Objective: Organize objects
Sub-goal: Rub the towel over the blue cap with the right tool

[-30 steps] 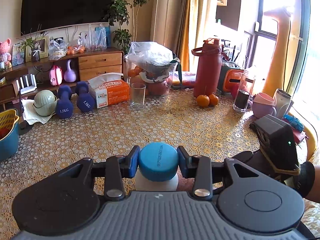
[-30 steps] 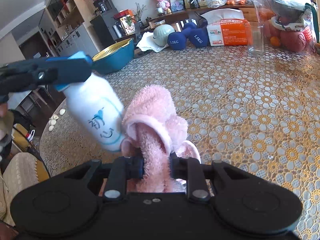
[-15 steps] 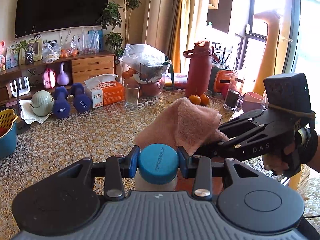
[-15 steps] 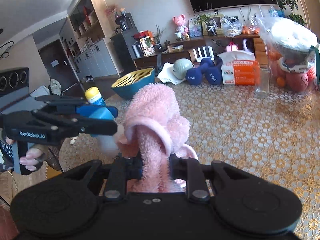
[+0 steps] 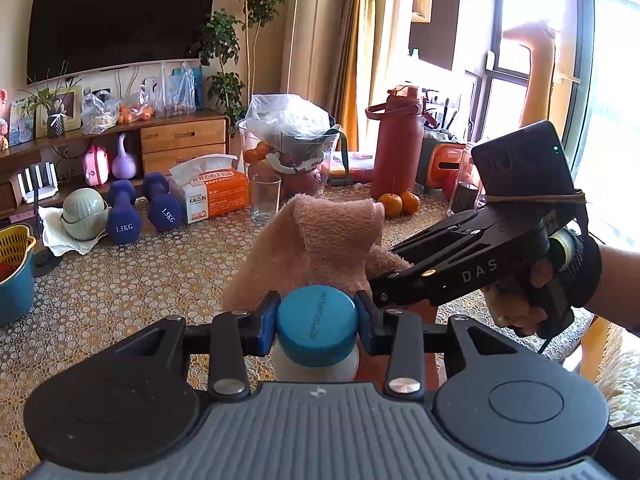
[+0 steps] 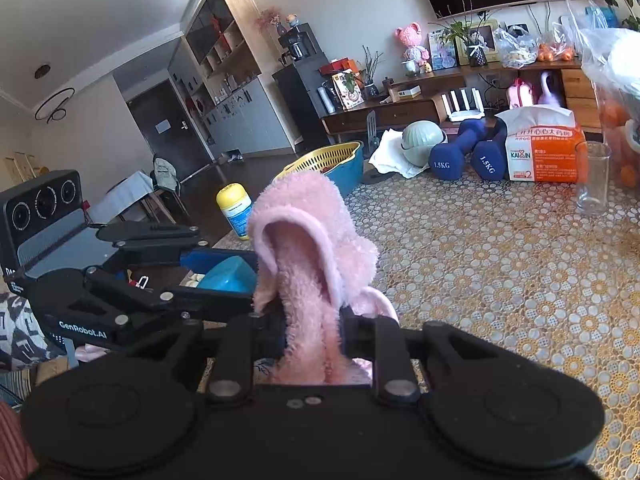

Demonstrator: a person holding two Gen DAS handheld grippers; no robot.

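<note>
My left gripper [image 5: 316,318] is shut on a white bottle by its blue cap [image 5: 316,330] and holds it off the table. My right gripper [image 6: 312,330] is shut on a fluffy pink towel [image 6: 308,240]. In the left wrist view the towel [image 5: 316,240] hangs just beyond the cap, with the right gripper's black body [image 5: 472,268] coming in from the right. In the right wrist view the left gripper [image 6: 120,300] comes in from the left and the blue cap [image 6: 228,276] sits right beside the towel.
On the patterned table [image 5: 120,280] stand two blue dumbbells [image 5: 140,212], a tissue box [image 5: 212,196], a glass [image 5: 266,198], a bag of fruit [image 5: 292,140], a red flask [image 5: 396,144], two oranges [image 5: 398,202], a blue and yellow basket [image 6: 332,164] and a yellow-capped bottle [image 6: 236,210].
Both grippers have risen above the table. The right gripper has brought the towel in from the right until it sits against the bottle's cap.
</note>
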